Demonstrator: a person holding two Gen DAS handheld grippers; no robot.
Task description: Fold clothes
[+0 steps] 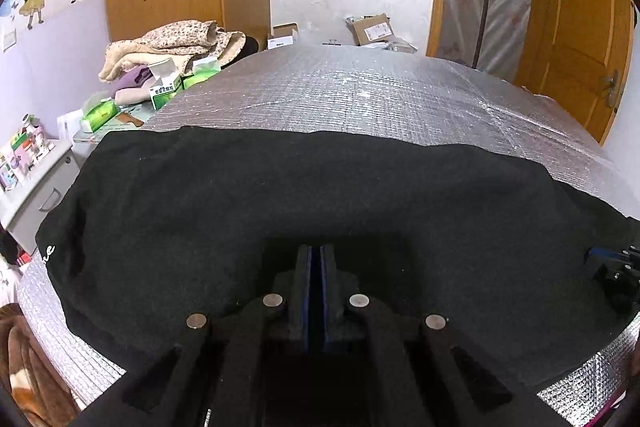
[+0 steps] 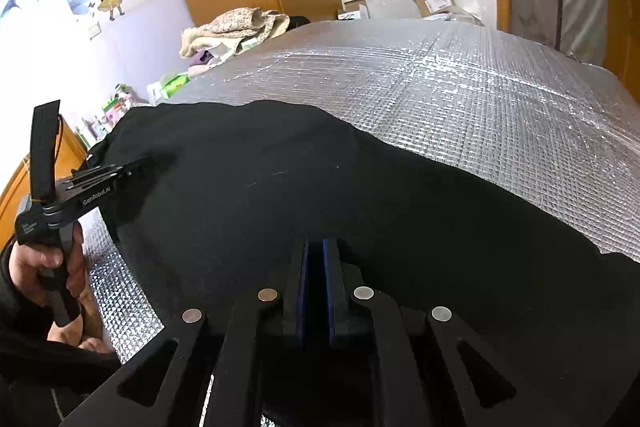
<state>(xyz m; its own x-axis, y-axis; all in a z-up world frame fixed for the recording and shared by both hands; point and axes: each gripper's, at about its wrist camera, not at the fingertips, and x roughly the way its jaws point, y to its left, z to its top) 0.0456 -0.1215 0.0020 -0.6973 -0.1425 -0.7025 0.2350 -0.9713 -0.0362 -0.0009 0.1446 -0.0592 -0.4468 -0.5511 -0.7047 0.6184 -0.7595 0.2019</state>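
A black garment (image 1: 280,187) (image 2: 320,179) lies spread over the near half of a silver foil mat (image 1: 360,95) (image 2: 480,99). White lettering shows at its left corner. My left gripper (image 1: 316,249) is low over the garment's near part, its blue pads almost together with only a thin dark strip of cloth between them. In the right wrist view the left gripper (image 2: 140,163) rests its tips on the cloth at the left, held by a hand (image 2: 40,263). My right gripper (image 2: 317,247) (image 1: 600,259) is shut on the near right edge, with black fabric filling the narrow gap.
A pile of beige clothes (image 1: 172,43) and green tissue packs (image 1: 100,113) sit past the mat's far left corner. A grey drawer cabinet (image 1: 40,183) stands at the left. Cardboard boxes (image 1: 372,29) lie beyond the far edge, a wooden door (image 1: 580,27) at the right.
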